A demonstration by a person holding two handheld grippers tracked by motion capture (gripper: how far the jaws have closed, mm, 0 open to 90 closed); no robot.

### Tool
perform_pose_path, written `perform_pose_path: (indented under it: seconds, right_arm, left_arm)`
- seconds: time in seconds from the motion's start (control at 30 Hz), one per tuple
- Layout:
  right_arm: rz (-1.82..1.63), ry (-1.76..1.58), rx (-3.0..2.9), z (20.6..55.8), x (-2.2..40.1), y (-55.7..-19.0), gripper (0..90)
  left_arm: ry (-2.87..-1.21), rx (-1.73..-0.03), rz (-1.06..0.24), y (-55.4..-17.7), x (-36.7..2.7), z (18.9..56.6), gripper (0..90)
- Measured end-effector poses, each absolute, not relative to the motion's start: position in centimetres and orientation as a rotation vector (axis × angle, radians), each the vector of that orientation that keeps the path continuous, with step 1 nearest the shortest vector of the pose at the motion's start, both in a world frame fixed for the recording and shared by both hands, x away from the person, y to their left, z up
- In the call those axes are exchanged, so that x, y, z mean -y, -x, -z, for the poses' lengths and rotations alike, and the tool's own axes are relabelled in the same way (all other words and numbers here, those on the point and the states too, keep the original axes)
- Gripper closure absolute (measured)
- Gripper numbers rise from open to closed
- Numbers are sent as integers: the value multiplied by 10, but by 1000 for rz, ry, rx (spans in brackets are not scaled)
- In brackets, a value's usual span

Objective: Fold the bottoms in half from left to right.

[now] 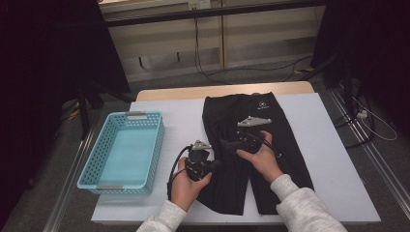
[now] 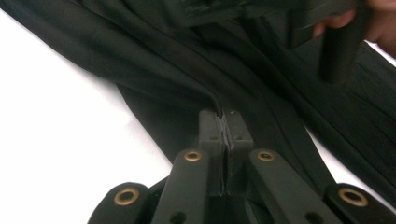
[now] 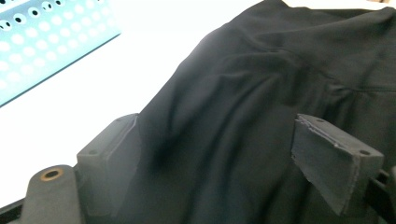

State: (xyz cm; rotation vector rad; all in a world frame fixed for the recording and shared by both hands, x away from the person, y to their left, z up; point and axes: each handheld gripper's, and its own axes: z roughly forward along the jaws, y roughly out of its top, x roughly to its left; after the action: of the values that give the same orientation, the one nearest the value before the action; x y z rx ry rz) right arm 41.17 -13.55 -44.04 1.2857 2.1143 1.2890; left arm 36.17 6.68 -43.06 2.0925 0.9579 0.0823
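Observation:
A pair of black trousers [image 1: 285, 145] lies flat on the white table top [image 1: 333, 159], waistband at the far side and legs toward me. My left gripper [image 1: 216, 164] is at the left leg's edge. In the left gripper view its jaws [image 2: 225, 126] are shut on a pinched fold of the black fabric [image 2: 187, 60]. My right gripper [image 1: 226, 142] hovers over the trousers just beyond the left one, pointing left. In the right gripper view its jaws [image 3: 219, 149] stand wide open, with the cloth [image 3: 261, 70] lying below them and nothing gripped.
A light blue perforated basket [image 1: 157, 145] stands empty on the table's left part, and its wall [image 3: 42, 42] shows in the right gripper view. The hand holding the right gripper [image 2: 369, 23] is close above the left gripper. Cables lie on the floor beyond the table.

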Motion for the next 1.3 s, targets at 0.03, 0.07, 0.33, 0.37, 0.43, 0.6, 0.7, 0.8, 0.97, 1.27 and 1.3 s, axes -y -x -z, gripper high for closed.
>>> perform_pose_path:
  seconds: [0.03, 0.07, 0.33, 0.37, 0.43, 0.6, 0.7, 0.8, 0.97, 1.27, 1.3]
  right_arm:
    - [-1290, -1295, -2117, 442, 133, -414, 169]
    - [-1284, -1297, -2127, 443, 131, -416, 172]
    - [-1291, -1324, -2162, 449, 114, -430, 245]
    - [-1306, -1341, -2166, 450, 113, -432, 260]
    - [-1293, -1341, -2191, 452, 109, -436, 287]
    - [-1280, -1294, -2256, 455, 102, -443, 723]
    - [-1345, -1316, -2230, 454, 110, -445, 891]
    - [-1319, -1316, -2211, 448, 121, -443, 899]
    - [-1310, -1340, -2156, 439, 148, -433, 900]
    - [-1243, -1322, -2125, 434, 173, -413, 900]
    - [-1219, -1333, -2130, 435, 177, -410, 900]
  left_arm:
    - [-2094, -957, -81, -362, -67, 430, 886]
    - [-2094, -953, -84, -361, -66, 430, 886]
    - [-2080, -949, -70, -359, -66, 431, 885]
    - [-2080, -945, -74, -359, -66, 430, 885]
    - [-2072, -938, -75, -359, -66, 430, 885]
    - [-2064, -938, -70, -360, -67, 431, 885]
    - [-2058, -937, -65, -361, -67, 431, 885]
    - [-2039, -935, -55, -361, -65, 430, 885]
    - [-2024, -923, -44, -361, -60, 430, 885]
    - [-2037, -908, -35, -361, -58, 431, 885]
    - [-2036, -913, -30, -360, -57, 432, 885]
